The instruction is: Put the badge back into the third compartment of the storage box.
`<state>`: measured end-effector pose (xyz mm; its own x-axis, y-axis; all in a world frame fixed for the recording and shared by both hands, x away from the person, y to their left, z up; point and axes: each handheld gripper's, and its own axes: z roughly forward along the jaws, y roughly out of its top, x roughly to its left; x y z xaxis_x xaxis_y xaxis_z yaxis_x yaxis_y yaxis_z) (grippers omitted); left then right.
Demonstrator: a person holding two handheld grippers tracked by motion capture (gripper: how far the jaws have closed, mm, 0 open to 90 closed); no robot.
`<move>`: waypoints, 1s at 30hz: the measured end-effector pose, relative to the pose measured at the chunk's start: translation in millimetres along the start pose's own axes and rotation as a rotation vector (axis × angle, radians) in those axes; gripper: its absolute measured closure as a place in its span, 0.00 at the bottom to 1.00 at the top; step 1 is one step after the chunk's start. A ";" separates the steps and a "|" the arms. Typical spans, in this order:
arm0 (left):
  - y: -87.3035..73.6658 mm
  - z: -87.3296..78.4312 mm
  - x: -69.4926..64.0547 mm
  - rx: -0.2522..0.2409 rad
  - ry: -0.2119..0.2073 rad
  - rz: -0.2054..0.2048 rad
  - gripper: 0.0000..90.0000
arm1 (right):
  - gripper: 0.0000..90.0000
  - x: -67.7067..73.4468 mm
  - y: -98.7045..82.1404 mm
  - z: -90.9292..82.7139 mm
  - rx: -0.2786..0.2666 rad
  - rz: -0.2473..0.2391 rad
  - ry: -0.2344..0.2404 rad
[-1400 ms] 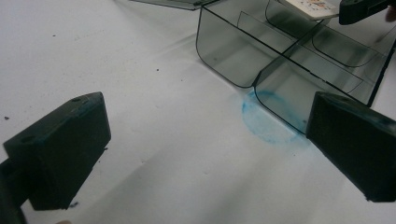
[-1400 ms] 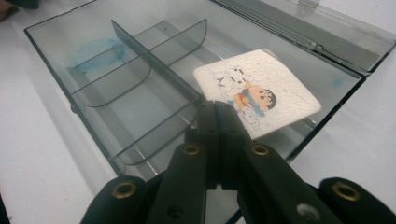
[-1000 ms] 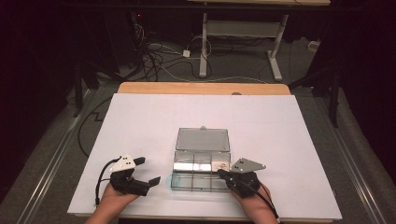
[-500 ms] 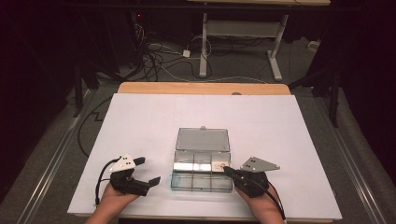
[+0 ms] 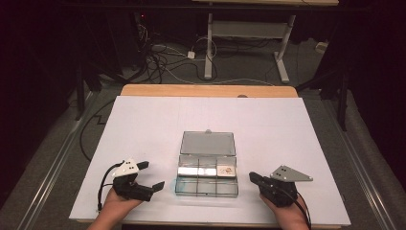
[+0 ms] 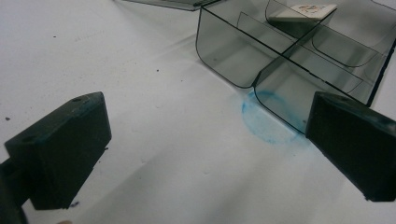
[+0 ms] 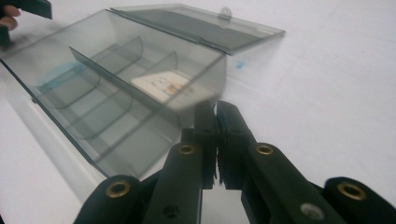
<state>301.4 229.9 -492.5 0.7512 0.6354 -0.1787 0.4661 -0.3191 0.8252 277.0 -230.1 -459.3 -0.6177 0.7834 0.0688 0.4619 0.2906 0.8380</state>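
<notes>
Near the front edge of the table (image 5: 143, 120), at its middle, I see the clear compartment box (image 5: 207, 173) with its lid (image 5: 208, 143) folded flat open behind it. One small card (image 5: 226, 169) lies in a right-hand compartment of the middle row; a bright glare covers the cells beside it. Under the box's left corner, in the left gripper view, a blue ring stain (image 6: 266, 119) marks the white sheet. Just right of the box, my right hand-held gripper (image 5: 252, 177) points at its right wall, jaws pressed together with nothing between them, apart from the box. Left of the box, my left hand-held gripper (image 5: 152, 175) rests low with jaws spread wide, empty, aimed at the box's near left corner.
</notes>
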 end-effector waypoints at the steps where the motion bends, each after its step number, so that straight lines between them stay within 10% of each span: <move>1: 0.0 0.0 0.0 0.000 0.000 0.000 0.00 | 0.98 -2.3 -2.4 -2.2 -0.002 0.006 -0.005; 10: -0.1 -0.1 -0.2 -0.001 0.001 0.000 0.00 | 0.84 -17.2 -20.3 -3.1 0.031 0.048 -0.028; 24: -0.2 -0.4 -1.0 0.000 0.000 0.002 0.00 | 0.03 -18.2 -13.0 11.9 0.018 0.040 -0.064; 30: 1.4 0.3 -0.2 0.015 0.012 -0.012 0.00 | 0.00 -19.4 -9.2 14.6 0.014 0.076 -0.089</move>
<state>302.1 229.1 -491.5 0.7399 0.6475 -0.1826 0.4825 -0.3217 0.8147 294.0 -240.0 -476.3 -0.5221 0.8488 0.0833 0.5144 0.2355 0.8246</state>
